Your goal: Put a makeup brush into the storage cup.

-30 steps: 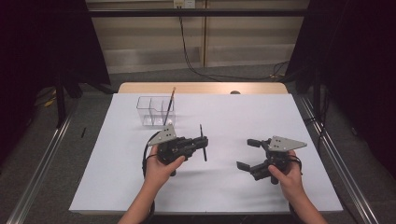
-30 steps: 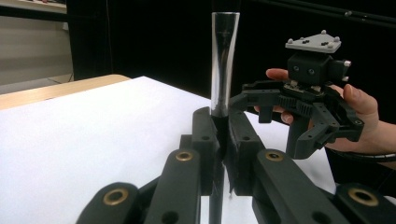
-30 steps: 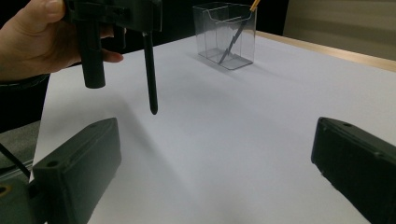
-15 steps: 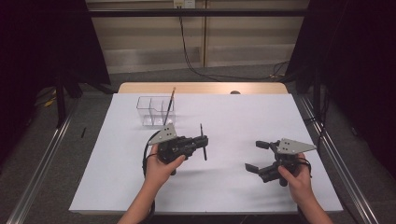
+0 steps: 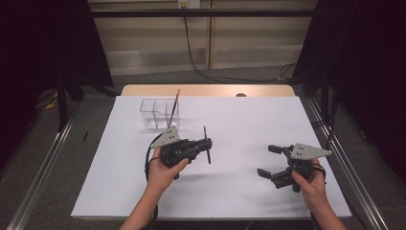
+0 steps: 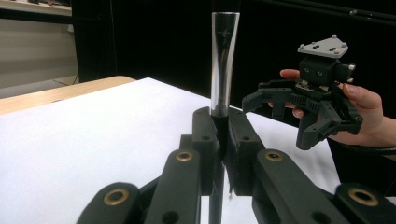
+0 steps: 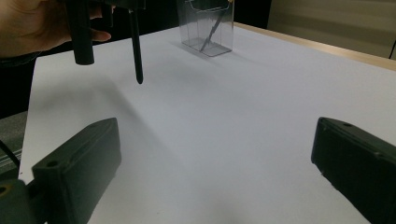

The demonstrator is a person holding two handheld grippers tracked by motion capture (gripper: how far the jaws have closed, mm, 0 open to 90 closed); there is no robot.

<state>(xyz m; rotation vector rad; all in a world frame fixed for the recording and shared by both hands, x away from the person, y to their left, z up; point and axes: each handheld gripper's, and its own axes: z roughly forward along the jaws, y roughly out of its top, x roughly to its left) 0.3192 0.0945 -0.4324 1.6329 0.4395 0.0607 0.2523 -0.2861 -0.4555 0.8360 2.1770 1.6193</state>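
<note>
The high view hangs above the person's edge of the bench (image 5: 230, 191), looking forward and down, far enough back to take in the whole white top and the floor beyond. The left gripper view rides low on the left hand-held gripper (image 6: 219, 140), looking along its jaws across the bench towards the right hand-held gripper (image 6: 317, 109). The right gripper view sits close over the white surface and faces back towards the clear organizer (image 7: 205, 28), which the high view also catches at the bench's far left (image 5: 159, 114).
</note>
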